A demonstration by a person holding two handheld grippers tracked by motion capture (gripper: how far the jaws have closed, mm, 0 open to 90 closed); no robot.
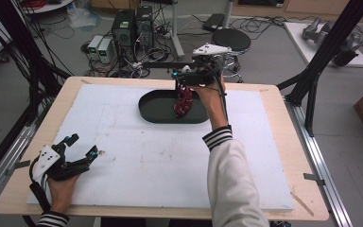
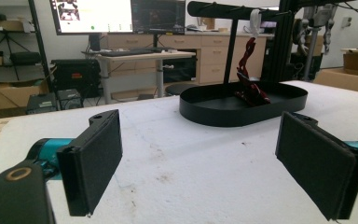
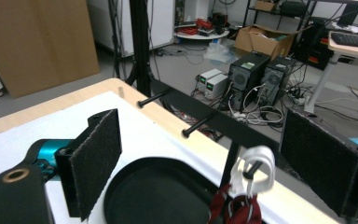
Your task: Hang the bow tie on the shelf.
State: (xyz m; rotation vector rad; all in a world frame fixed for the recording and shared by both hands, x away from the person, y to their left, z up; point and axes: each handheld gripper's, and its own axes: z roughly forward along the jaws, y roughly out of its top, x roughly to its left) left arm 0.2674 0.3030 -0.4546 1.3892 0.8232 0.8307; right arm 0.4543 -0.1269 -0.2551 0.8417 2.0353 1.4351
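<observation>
As viewed from above, items: one black tray (image 1: 156,111), one red strap (image 1: 184,101), one white hook (image 3: 256,170).
Left gripper (image 1: 80,146): jaws apart, resting on desk (image 1: 274,99).
Right gripper (image 1: 182,80): jaws apart, beside the hook.

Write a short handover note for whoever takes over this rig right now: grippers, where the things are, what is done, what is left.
Left gripper: open, holds nothing, low over the white mat at the near left.
Right gripper: open, up at the black stand, jaws on either side of the white ring.
Red strap: hangs by that ring from a peg, its lower end in the black tray.
Done: strap looks hung.
Left: probably draw the right gripper away.
</observation>
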